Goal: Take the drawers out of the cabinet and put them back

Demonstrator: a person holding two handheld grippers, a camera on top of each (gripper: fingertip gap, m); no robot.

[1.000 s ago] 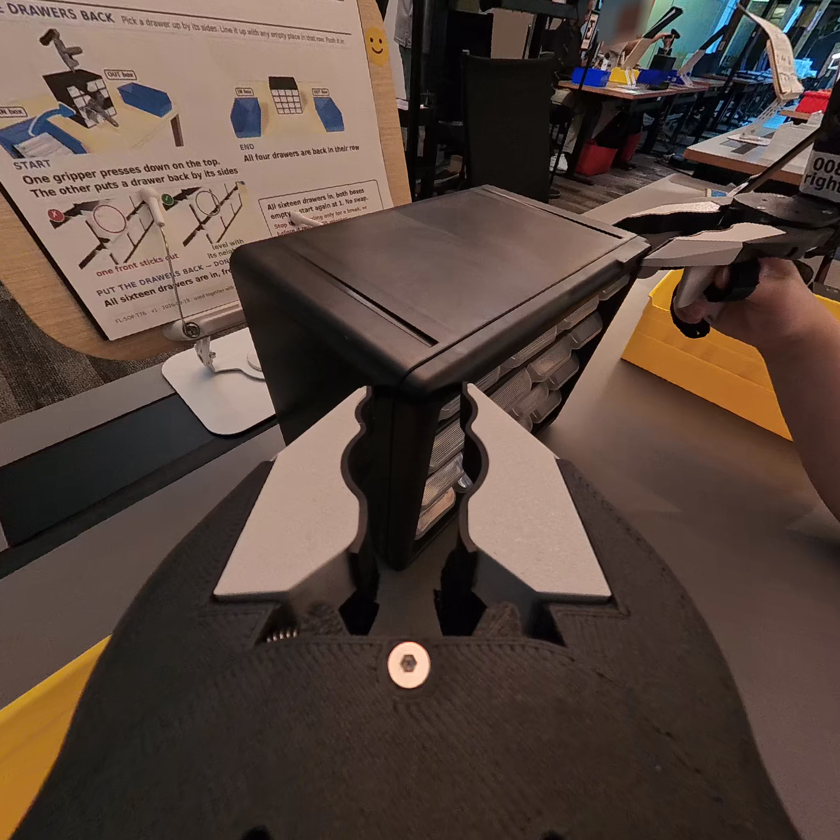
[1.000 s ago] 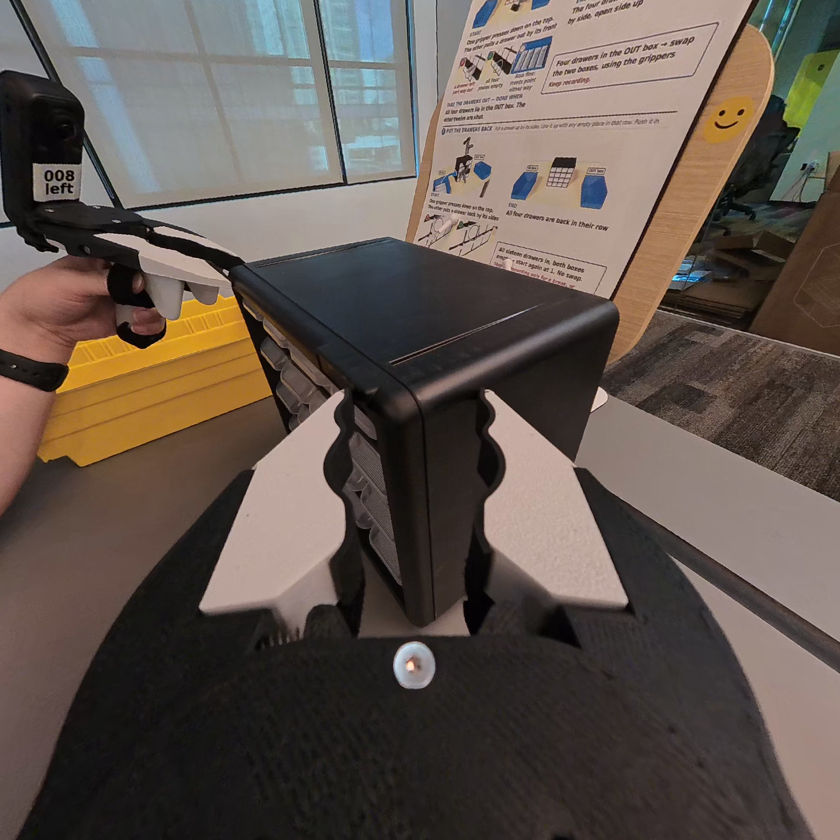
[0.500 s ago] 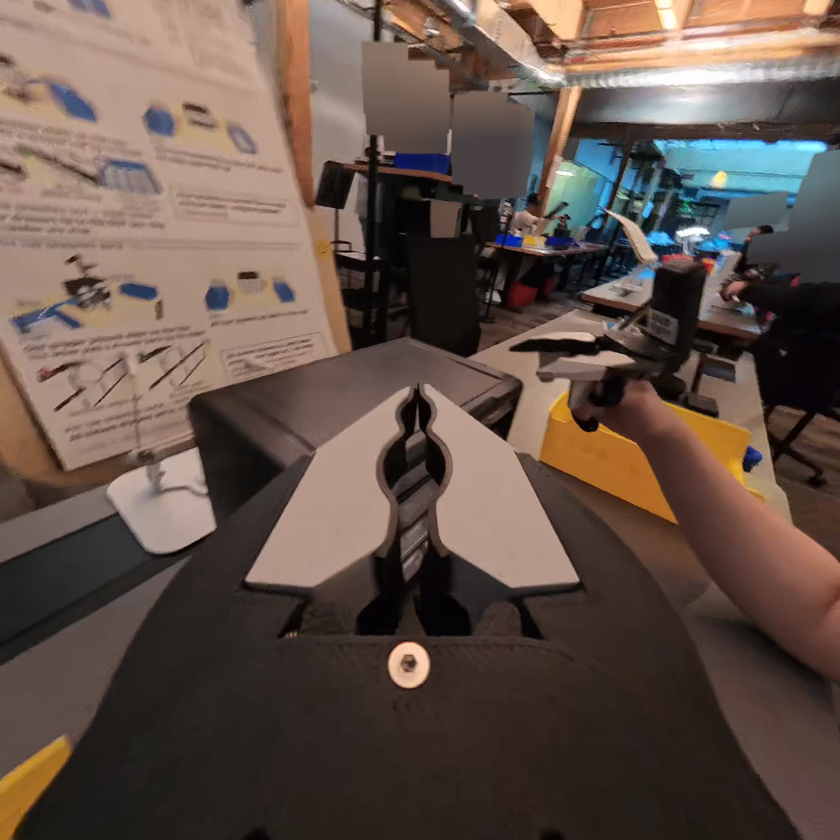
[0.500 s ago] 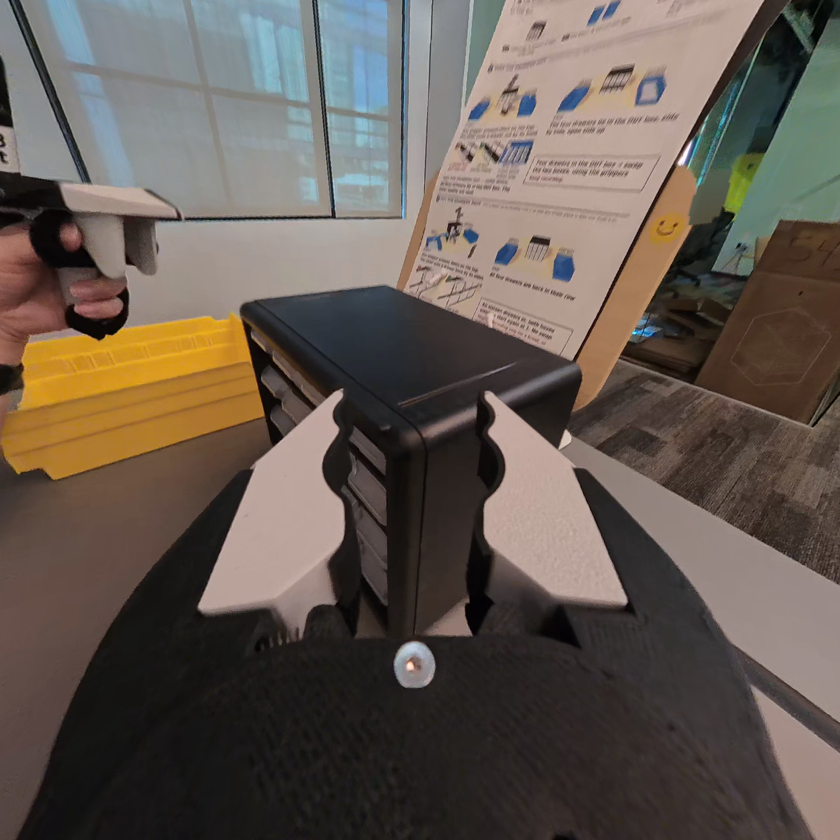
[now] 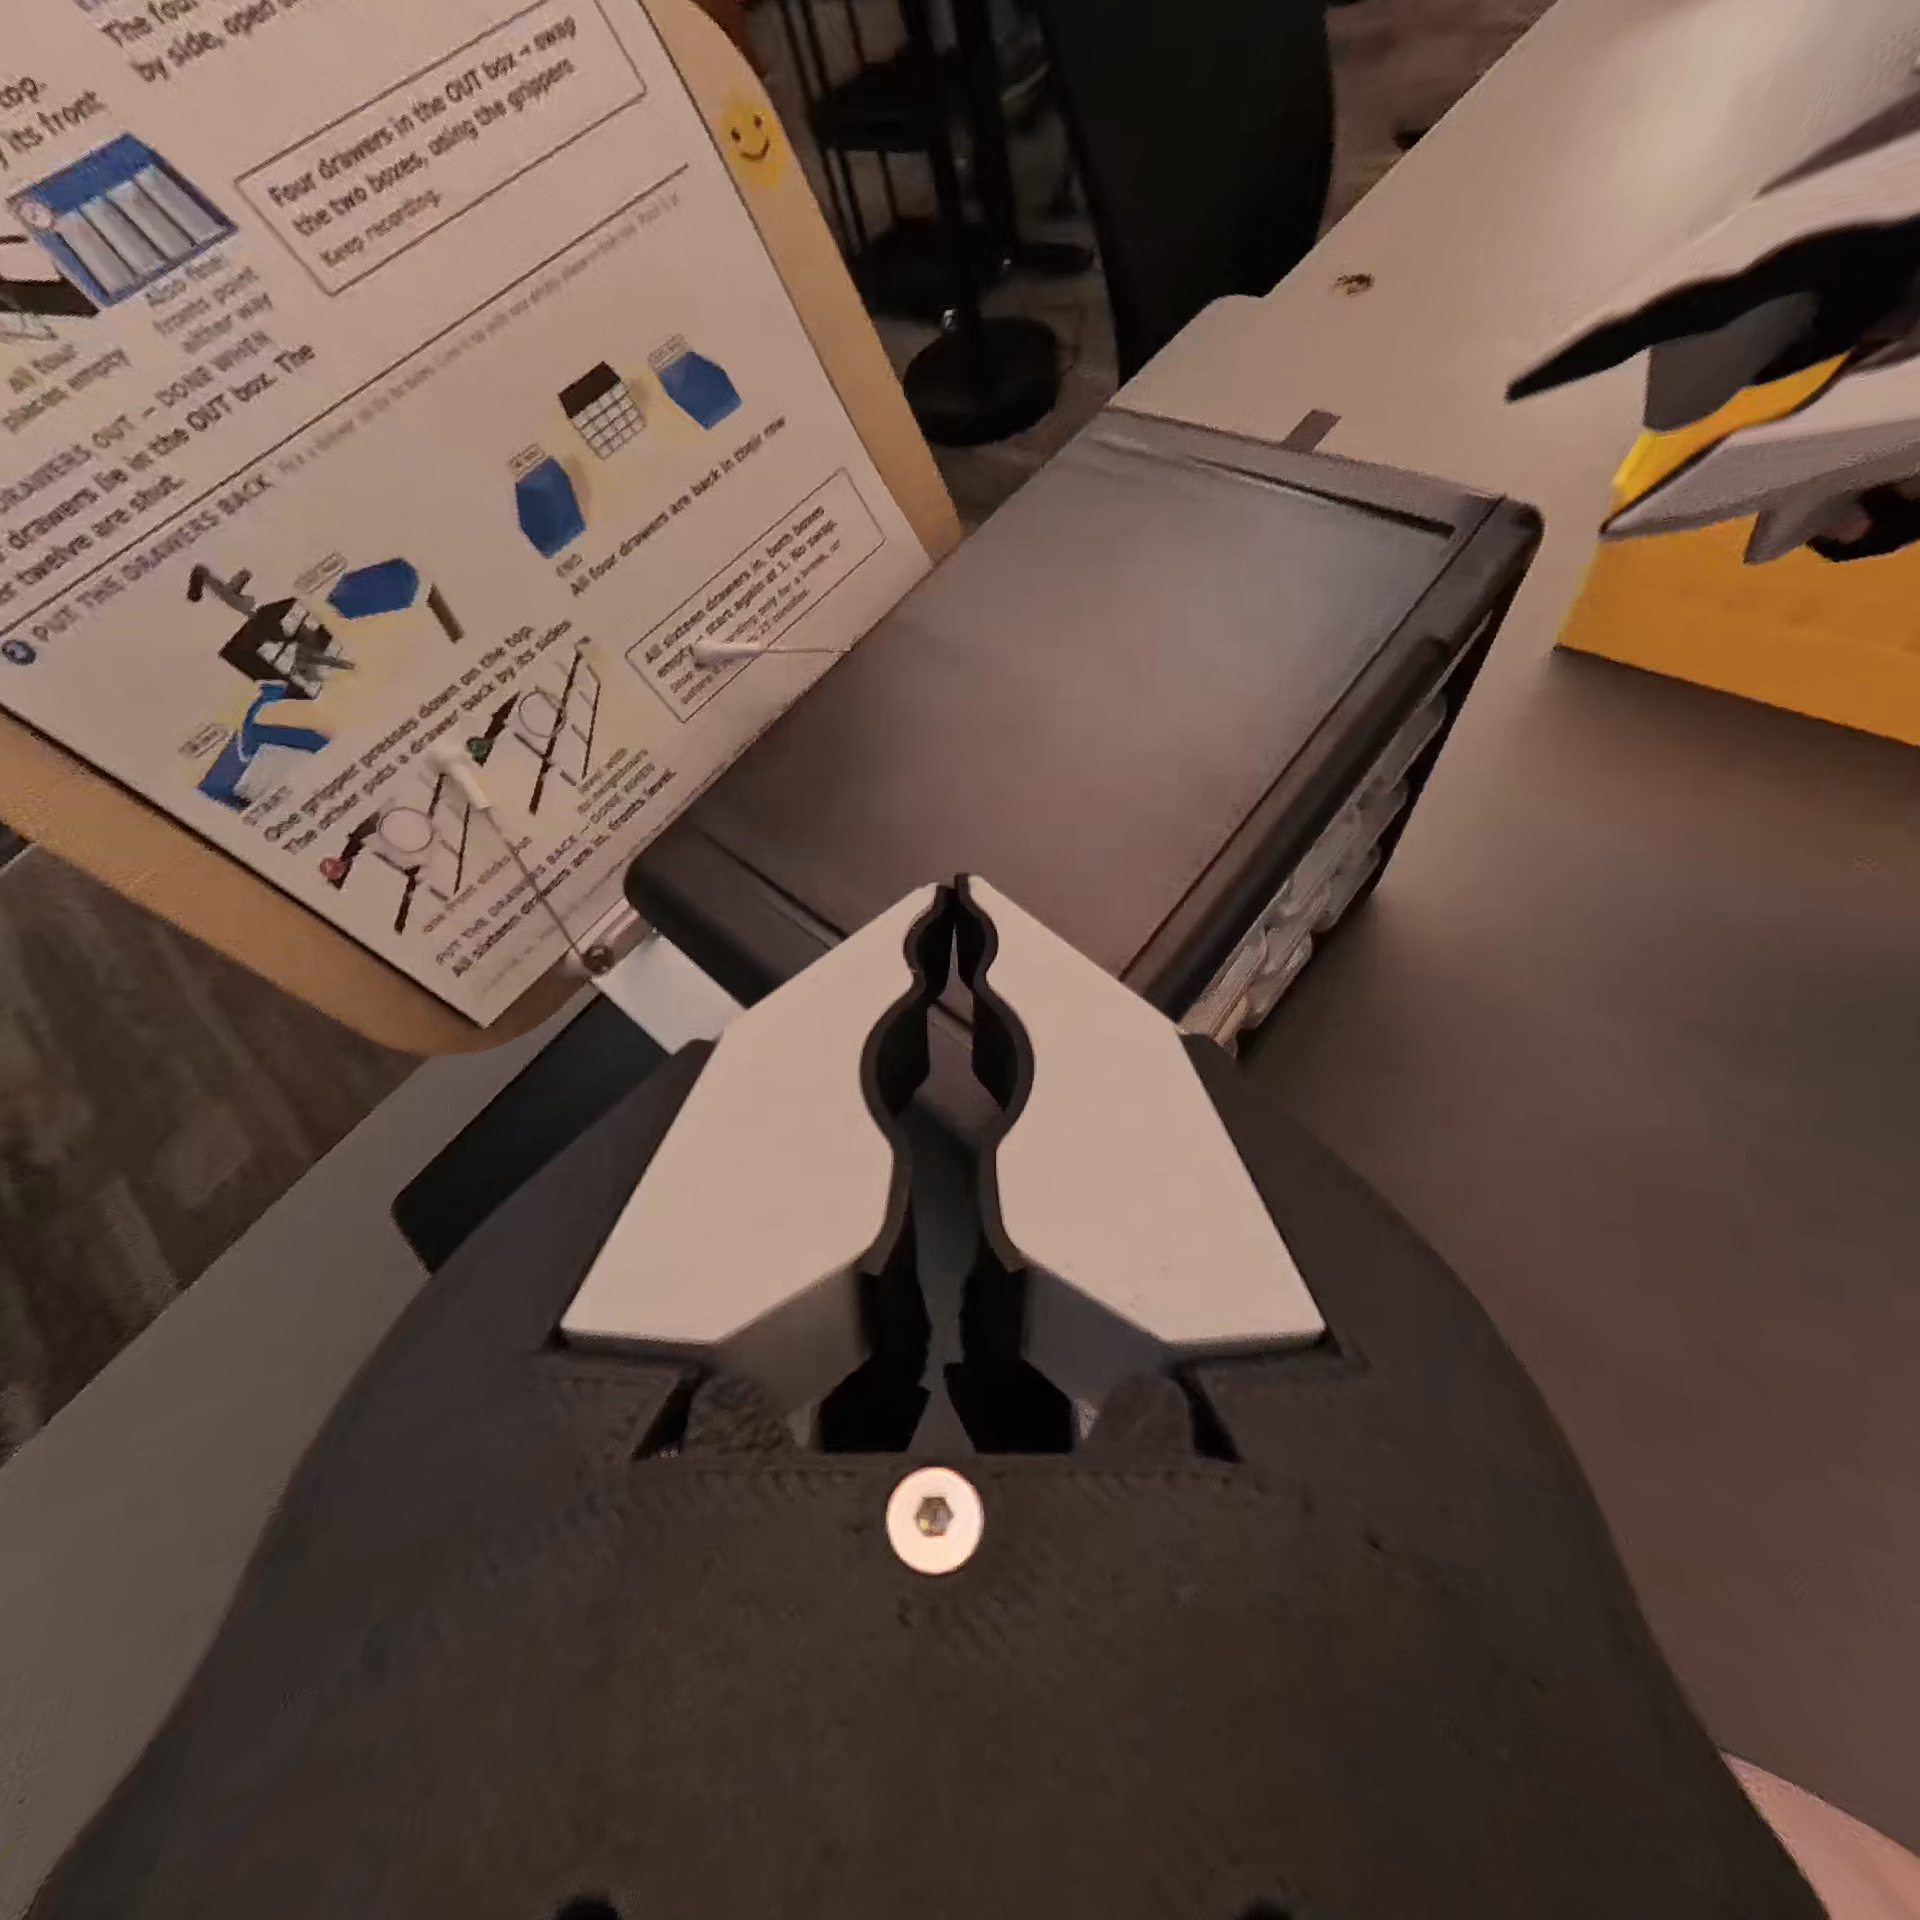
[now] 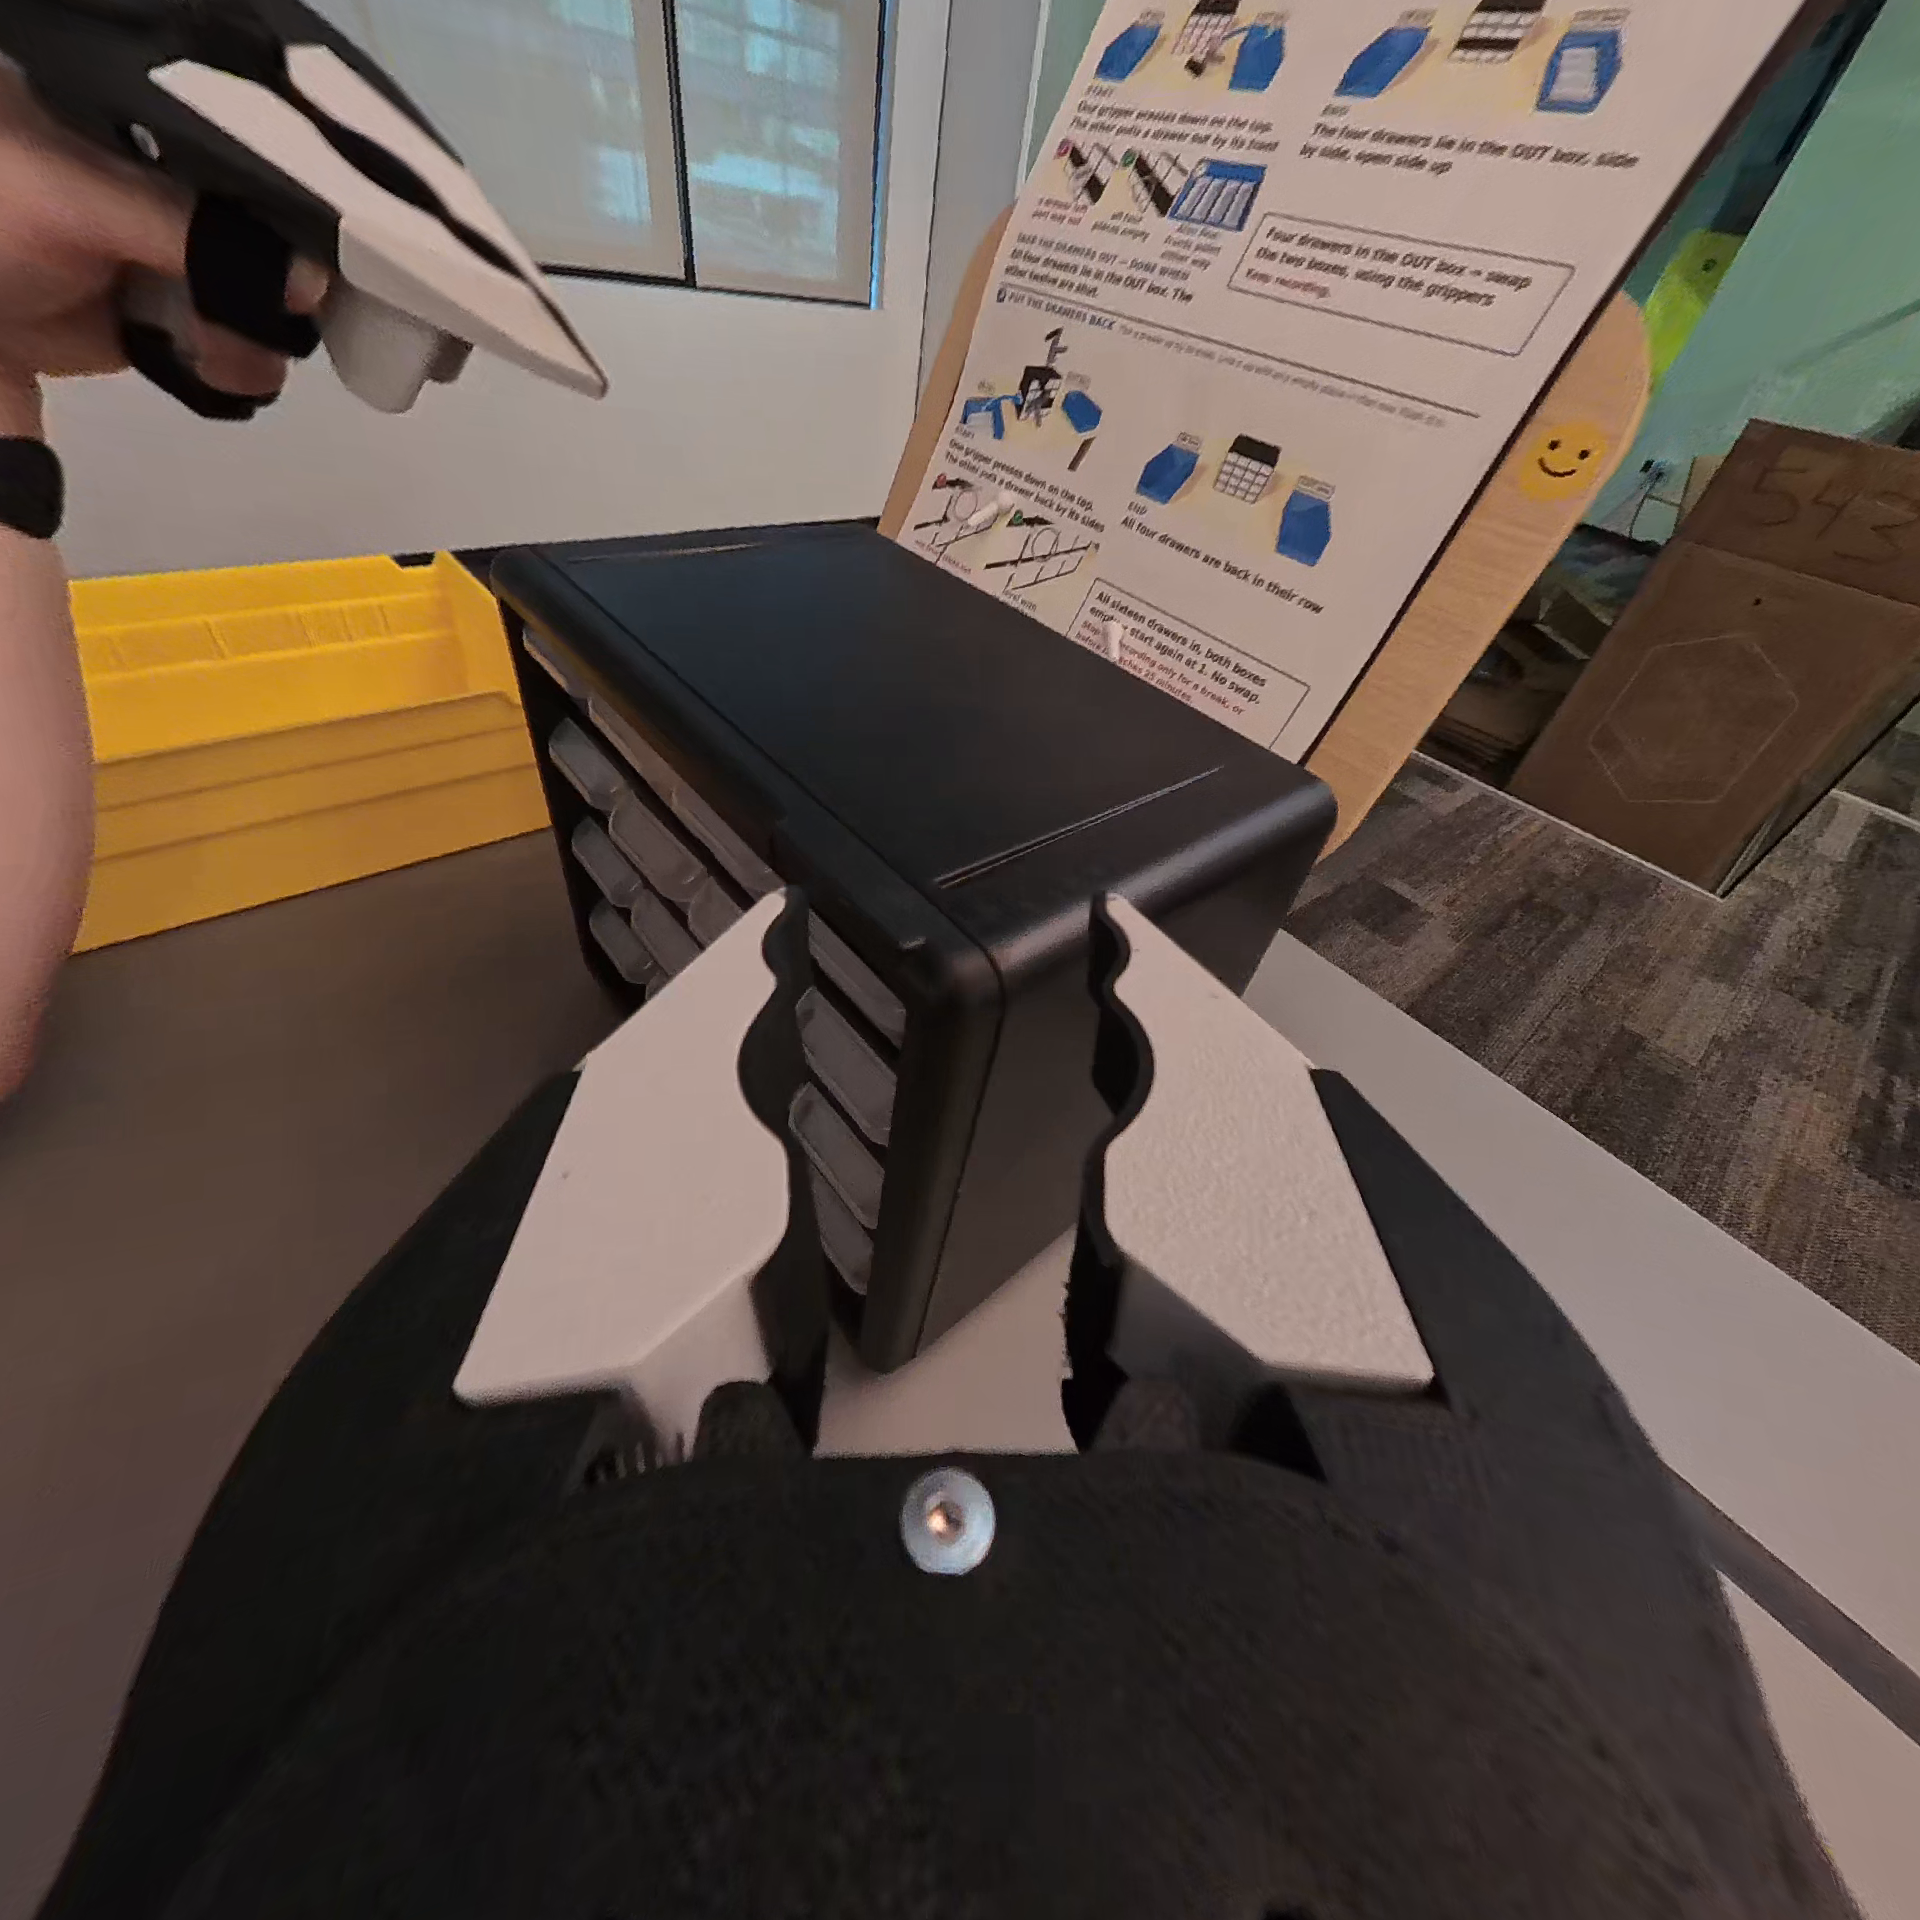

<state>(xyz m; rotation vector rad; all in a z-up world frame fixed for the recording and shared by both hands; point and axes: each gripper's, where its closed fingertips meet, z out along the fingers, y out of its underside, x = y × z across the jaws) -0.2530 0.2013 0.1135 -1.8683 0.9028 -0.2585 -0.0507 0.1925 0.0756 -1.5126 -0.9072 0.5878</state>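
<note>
1. Left gripper [image 5: 957, 885] pressed together, empty, poised over the cabinet [image 5: 1091, 665] top at frame centre.
2. Right gripper [image 6: 940, 914] spread apart, empty, lined up with the cabinet's near corner.
3. Drawers [image 6: 847, 1060] all seated as far as visible; yellow bin [image 6: 281, 727] at left apparently empty.
4. Probably nothing removed yet; every step outstanding.

The left wrist view looks steeply down over the black plastic drawer cabinet [image 5: 1091, 707]; the right wrist view faces its corner [image 6: 935, 831] closely. Both share it.
</note>
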